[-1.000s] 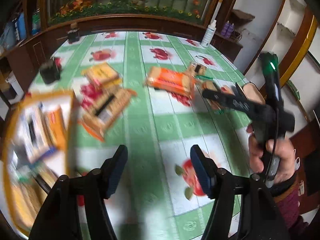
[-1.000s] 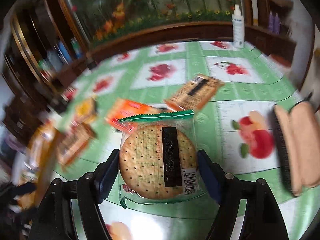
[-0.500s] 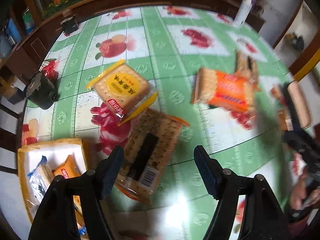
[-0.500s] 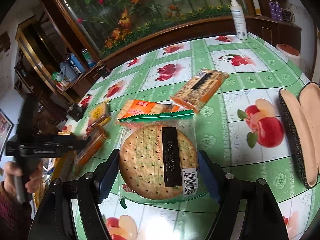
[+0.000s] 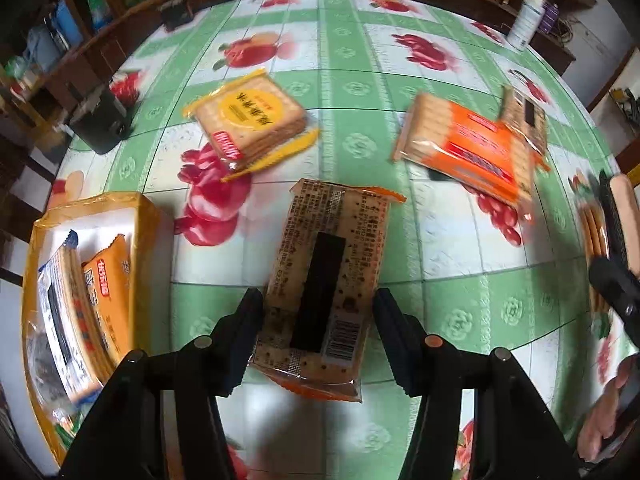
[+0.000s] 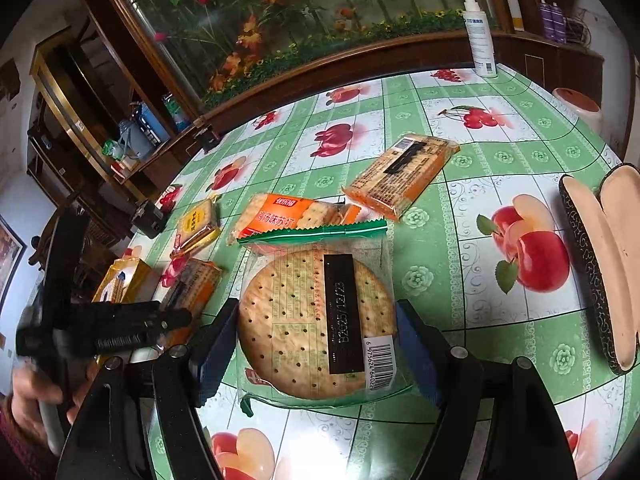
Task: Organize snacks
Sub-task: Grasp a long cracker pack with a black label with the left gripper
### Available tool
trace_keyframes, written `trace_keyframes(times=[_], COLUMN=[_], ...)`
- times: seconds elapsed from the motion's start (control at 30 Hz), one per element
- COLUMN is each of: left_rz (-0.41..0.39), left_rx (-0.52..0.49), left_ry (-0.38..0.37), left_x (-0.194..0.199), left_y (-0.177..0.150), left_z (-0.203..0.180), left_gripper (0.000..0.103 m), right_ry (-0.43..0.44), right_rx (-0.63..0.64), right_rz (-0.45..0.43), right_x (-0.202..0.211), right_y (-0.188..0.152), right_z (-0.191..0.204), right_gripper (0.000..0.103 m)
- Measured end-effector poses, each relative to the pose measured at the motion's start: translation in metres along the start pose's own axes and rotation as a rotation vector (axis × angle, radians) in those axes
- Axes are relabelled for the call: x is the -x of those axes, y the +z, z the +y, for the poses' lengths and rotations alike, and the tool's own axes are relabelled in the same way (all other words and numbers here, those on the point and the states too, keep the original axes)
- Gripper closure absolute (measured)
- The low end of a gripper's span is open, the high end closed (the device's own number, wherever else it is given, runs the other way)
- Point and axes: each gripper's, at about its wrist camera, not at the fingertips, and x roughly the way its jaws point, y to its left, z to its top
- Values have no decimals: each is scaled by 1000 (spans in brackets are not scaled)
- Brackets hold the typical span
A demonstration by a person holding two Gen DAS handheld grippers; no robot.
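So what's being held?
The right gripper holds the round cracker pack by its sides; the left gripper, jaws closing, straddles the long cracker pack.

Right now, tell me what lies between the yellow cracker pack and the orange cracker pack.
Only bare tablecloth lies between the yellow cracker pack and the orange cracker pack; the left wrist view shows that.

Bench cloth: green-and-white checks printed with red fruit. Square cracker pack: yellow. Long biscuit pack: orange. Round cracker wrapper: clear, green-edged, black label. Box: yellow.
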Motion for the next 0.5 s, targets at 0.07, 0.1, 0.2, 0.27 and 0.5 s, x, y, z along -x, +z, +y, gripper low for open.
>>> trace_keyframes(times=[0.07, 0.1, 0.2, 0.27, 0.5], left_rz=[-45, -64, -117, -163, -277], left_rx=[15, 31, 82, 78, 65], left_ry=[55, 59, 17, 4, -69], left_x=[0, -3, -12, -11, -7], left_y=[-6, -8, -11, -13, -17], left_z=[-6, -7, -3, -3, -15], left_gripper=[46, 39, 31, 44, 49], right_ry=[-6, -7, -11, -21, -78], right_rx=[9, 13, 24, 28, 60], right_rz=[1, 3, 3, 0, 17], right_x=[-1, -1, -2, -2, -13], right_y=[-1, -1, -1, -2, -6], right_z=[2, 3, 5, 6, 12], right_gripper=[23, 23, 23, 23, 23])
